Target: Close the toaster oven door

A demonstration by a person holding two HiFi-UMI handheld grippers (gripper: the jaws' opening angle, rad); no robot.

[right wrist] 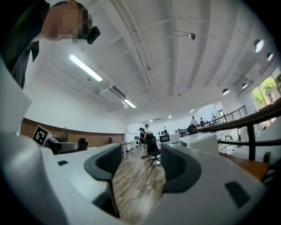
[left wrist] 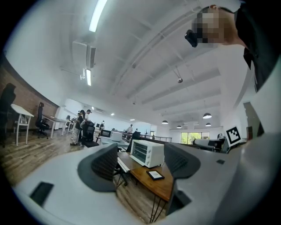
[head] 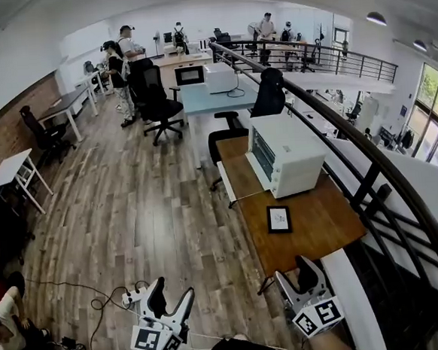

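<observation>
The white toaster oven (head: 285, 154) stands on a wooden table (head: 321, 226), well ahead of me. Its door (head: 227, 181) lies open and flat, sticking out past the table's left edge. In the left gripper view the oven (left wrist: 147, 153) shows between the jaws, with the door (left wrist: 123, 164) at its left. My left gripper (head: 172, 299) is low over the floor, open and empty. The right gripper (head: 295, 278) hangs near the table's front corner, also open with nothing between its jaws. The right gripper view catches only the oven's top (right wrist: 199, 141) at the right.
A small black-framed tablet (head: 279, 218) lies on the table in front of the oven. A dark railing (head: 371, 189) runs along the table's right side. Office chairs (head: 231, 135) stand behind the table. A power strip with cables (head: 130, 297) lies on the floor. People stand far back (head: 120, 65).
</observation>
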